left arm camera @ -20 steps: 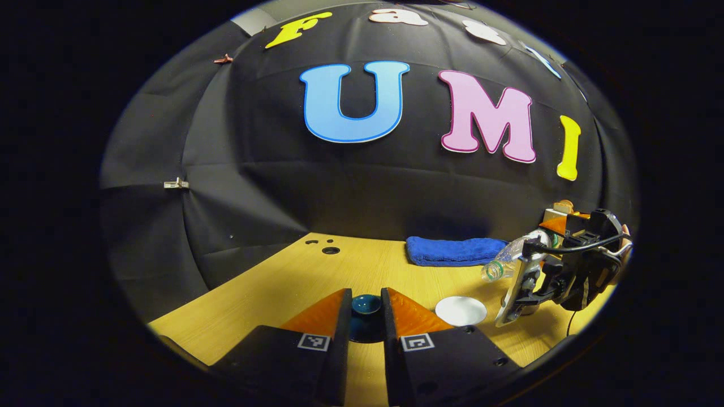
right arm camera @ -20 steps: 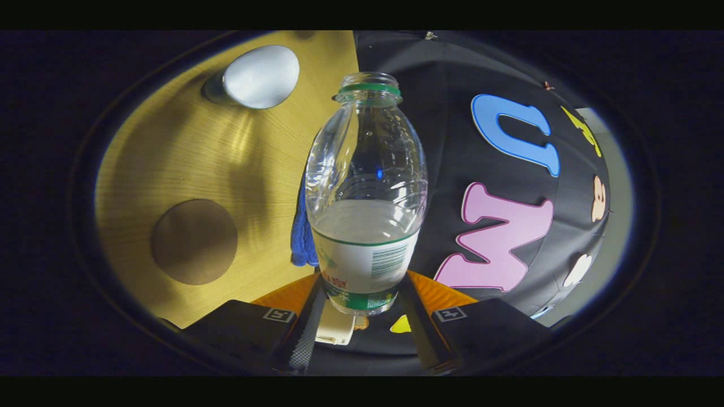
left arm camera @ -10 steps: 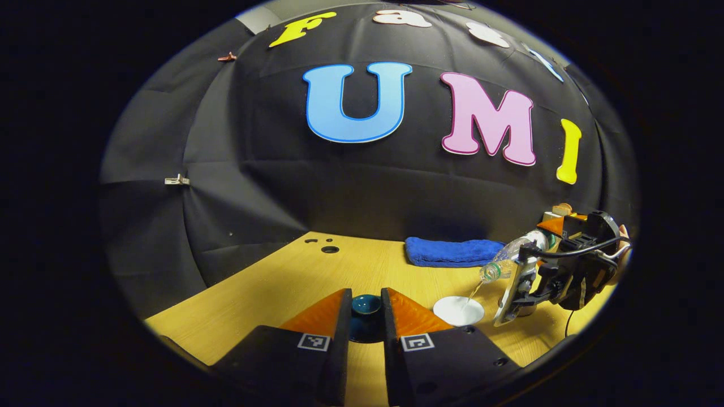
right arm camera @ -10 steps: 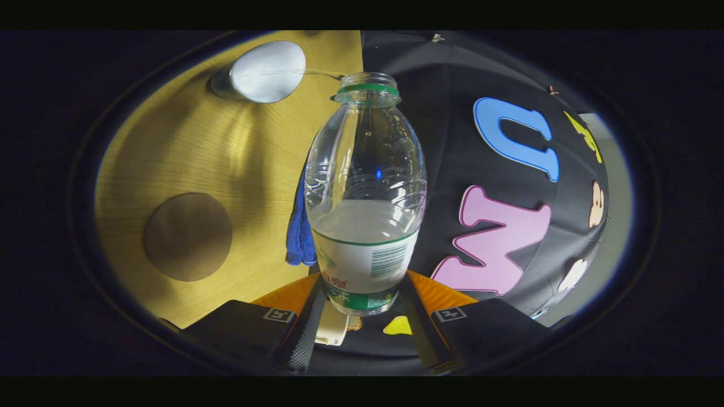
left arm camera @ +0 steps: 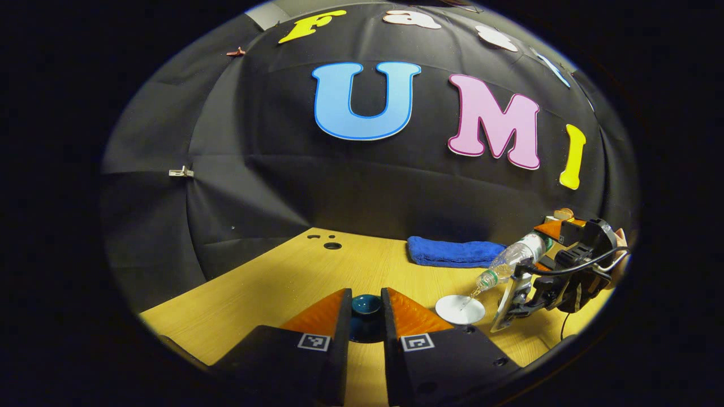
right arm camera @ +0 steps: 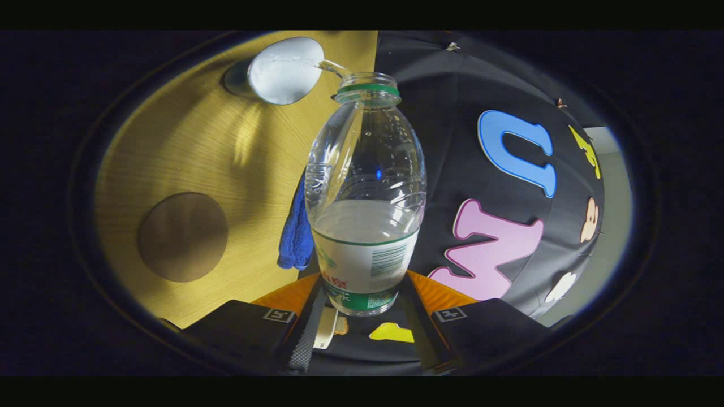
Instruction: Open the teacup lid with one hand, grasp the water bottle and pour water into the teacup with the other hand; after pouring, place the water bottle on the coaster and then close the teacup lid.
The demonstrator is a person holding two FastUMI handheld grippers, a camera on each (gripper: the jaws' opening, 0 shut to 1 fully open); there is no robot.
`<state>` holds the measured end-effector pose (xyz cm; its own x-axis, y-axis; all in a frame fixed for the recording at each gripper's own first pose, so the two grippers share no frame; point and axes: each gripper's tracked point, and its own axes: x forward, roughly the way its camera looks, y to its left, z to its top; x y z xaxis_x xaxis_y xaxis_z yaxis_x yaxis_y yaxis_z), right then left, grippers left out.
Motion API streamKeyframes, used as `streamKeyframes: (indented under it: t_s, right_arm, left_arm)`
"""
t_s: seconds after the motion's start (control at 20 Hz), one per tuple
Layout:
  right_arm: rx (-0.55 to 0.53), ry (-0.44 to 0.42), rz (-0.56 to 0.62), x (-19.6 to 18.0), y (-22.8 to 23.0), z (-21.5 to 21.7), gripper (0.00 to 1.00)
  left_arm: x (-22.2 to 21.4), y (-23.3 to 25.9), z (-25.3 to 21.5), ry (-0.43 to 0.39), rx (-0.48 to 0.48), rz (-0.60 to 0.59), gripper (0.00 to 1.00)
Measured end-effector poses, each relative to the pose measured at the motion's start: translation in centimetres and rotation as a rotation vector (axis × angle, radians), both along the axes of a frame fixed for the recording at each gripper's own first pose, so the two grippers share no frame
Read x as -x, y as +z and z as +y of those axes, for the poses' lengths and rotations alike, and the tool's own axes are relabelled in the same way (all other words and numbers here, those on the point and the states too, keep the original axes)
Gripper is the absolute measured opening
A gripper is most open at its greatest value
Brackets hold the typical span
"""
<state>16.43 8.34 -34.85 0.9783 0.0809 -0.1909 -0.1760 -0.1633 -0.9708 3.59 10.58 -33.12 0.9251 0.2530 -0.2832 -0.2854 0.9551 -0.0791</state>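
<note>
- Right gripper view: right gripper (right arm camera: 362, 308) closed on the bottle (right arm camera: 366, 198), both fingers pressing low on its labelled body; bottle tipped mouth-forward, cap off, a thin stream leaving the neck toward the cup (right arm camera: 281, 69); cup sits open on the table (right arm camera: 186, 141), white inside.
- Same view: coaster (right arm camera: 182, 236), round and brown, lies on the table well apart from the cup; blue towel (right arm camera: 294, 237) beside the bottle's line, against the wall.
- Left gripper view: left gripper (left arm camera: 365, 316) closed on the lid (left arm camera: 366, 308), dark teal, pinched between both fingers and held near the table, off to the side of the cup (left arm camera: 460, 309); right gripper (left arm camera: 551, 277) seen farther off with the bottle (left arm camera: 509, 263) angled down over the cup.
- Step in hand, by my reading: pouring, mid-way; stream appears to land inside the rim.
- To do it well: keep the mouth above the cup's centre; hold the tilt shallow so the stream stays thin; grip sits low on the bottle, so any wrist wobble swings the mouth wide; right the bottle slowly to avoid a drip onto the table.
- Lid hand: best kept steady and clear of the stream until the bottle is on the coaster.
</note>
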Motion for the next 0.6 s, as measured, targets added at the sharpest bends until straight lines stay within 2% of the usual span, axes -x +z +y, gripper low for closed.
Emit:
streamKeyframes:
  t_s: [0.05, 0.15, 0.25, 0.6]
  right_arm:
    - [0.002, 0.003, -0.003, 0.06, 0.01, 0.02, 0.73]
    - [0.018, 0.015, -0.028, -0.04, 0.37, 0.05, 0.74]
    - [0.035, 0.029, -0.051, 0.03, 0.35, 0.23, 0.74]
    - [0.066, 0.072, -0.092, 0.22, 0.88, 0.72, 0.73]
  left_arm:
    - [0.06, -0.06, -0.01, 0.0, 0.0, 0.001, 0.27]
    - [0.09, 0.07, -0.02, 0.001, 0.001, -0.004, 0.31]
    - [0.25, 0.16, -0.04, 0.001, 0.001, -0.005, 0.27]
    - [0.54, 0.15, -0.17, -0.003, 0.012, -0.005, 0.27]
